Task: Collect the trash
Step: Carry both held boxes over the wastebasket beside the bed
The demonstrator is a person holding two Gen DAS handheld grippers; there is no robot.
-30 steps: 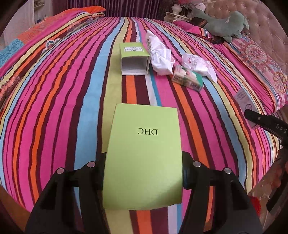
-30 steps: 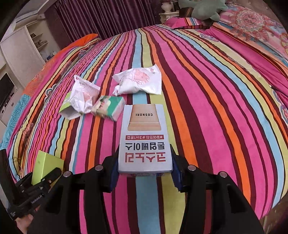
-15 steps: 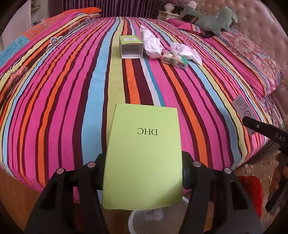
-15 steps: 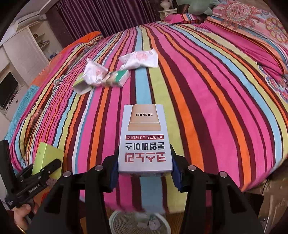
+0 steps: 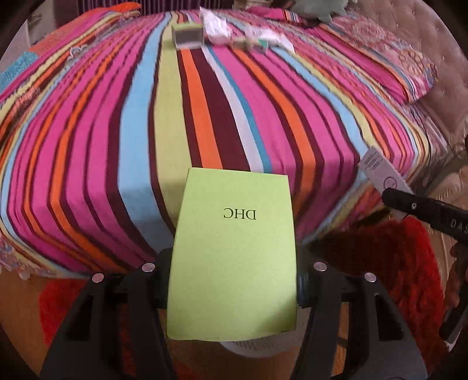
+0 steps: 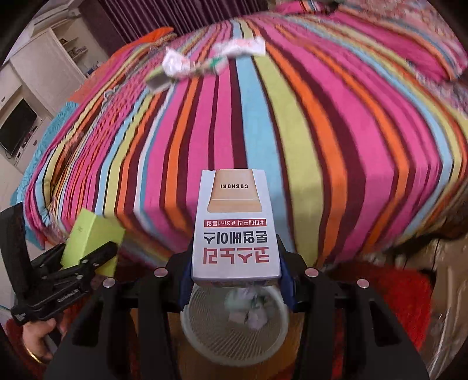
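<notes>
Trash in both grippers: left gripper (image 5: 232, 280) clamps green box (image 5: 234, 257), right gripper (image 6: 235, 277) clamps grey box (image 6: 235, 231), both tilted down so release drops into basket (image 6: 210, 339) below bed (image 6: 263, 122) edge. Wrappers (image 6: 210, 58) remain on bed.

Setting: home bedroom. Bed (image 6: 292, 122) with striped cover fills the room; tufted headboard (image 5: 415, 43) and pillow (image 5: 389, 61) at far end. White cupboards (image 6: 49, 67), TV (image 6: 17, 125), purple curtains (image 6: 137, 17), red rug (image 5: 409, 277).
</notes>
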